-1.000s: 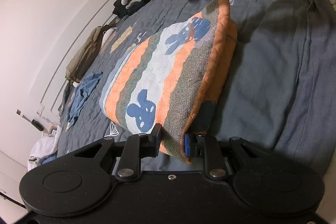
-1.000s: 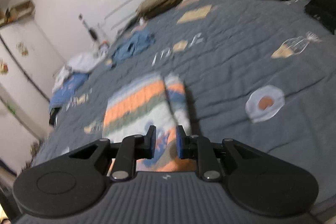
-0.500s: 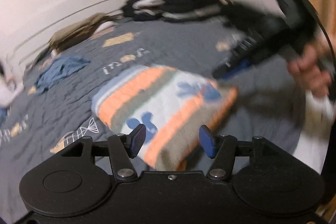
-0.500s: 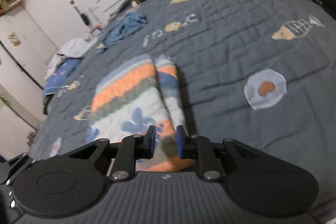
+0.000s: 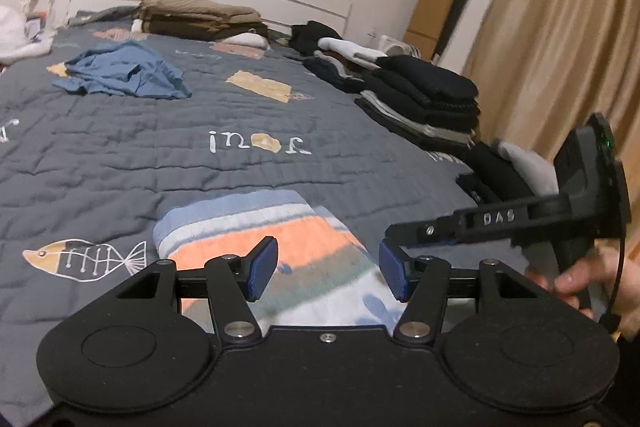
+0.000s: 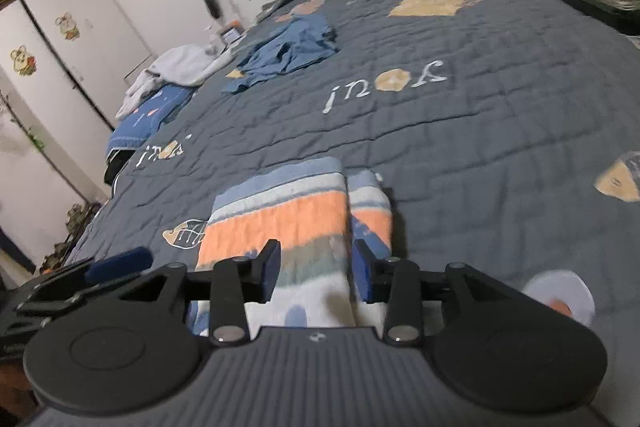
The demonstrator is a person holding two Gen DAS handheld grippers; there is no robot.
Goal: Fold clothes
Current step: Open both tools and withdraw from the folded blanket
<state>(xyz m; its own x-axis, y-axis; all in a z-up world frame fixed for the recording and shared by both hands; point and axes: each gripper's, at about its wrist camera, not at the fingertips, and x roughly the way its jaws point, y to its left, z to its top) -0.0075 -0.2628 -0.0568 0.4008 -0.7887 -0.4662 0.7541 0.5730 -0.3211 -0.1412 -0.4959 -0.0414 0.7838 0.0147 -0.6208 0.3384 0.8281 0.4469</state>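
A folded striped garment (image 5: 280,243) in orange, blue, white and grey lies on the grey quilt (image 5: 160,155), close in front of both grippers. My left gripper (image 5: 328,269) is open above its near end, holding nothing. My right gripper (image 6: 316,271) is also open over the same folded garment (image 6: 296,219), with the cloth lying loose below its fingers. In the left wrist view the right gripper (image 5: 404,231) comes in from the right, held by a hand (image 5: 592,275). A crumpled blue garment (image 5: 124,71) lies unfolded further back on the bed.
Stacks of dark folded clothes (image 5: 424,99) line the right side of the bed. A folded khaki pile (image 5: 200,19) sits by the headboard. Pale clothes (image 6: 180,67) and a blue printed item (image 6: 148,119) lie at the bed's left edge. A curtain (image 5: 560,27) hangs at right.
My left gripper has let go of the striped garment's edge and opened, lifting back. My right gripper has opened too. The garment now lies flat and folded on the quilt.
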